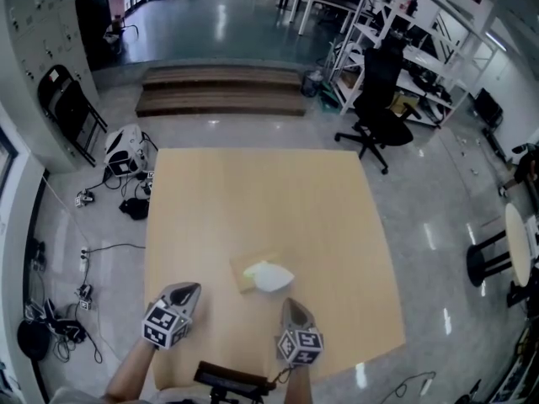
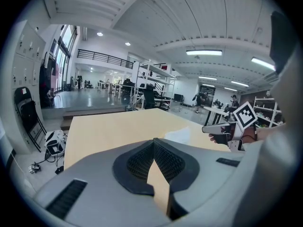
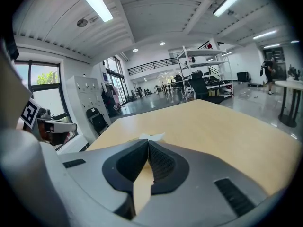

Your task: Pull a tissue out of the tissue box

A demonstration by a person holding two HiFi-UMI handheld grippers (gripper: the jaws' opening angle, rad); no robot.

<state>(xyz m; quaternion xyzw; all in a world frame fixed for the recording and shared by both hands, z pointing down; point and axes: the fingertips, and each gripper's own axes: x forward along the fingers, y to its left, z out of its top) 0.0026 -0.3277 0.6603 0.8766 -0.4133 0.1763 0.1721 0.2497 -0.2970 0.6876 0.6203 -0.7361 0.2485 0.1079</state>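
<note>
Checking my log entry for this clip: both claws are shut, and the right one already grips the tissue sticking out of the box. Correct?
Not quite. The left claw and right claw are both shut, but the right one grips nothing: the head view shows it short of the tissue, which sticks out of the tissue box untouched.

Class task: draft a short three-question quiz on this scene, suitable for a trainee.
1. True or false: the right tool grips the white tissue poking from the flat tan tissue box.
2. The jaws of the left tool are: A wide apart; B together; C clamped on the box.
3. What does the box rest on?
Key: 1 false; 2 B; 3 the light wooden table.
</note>
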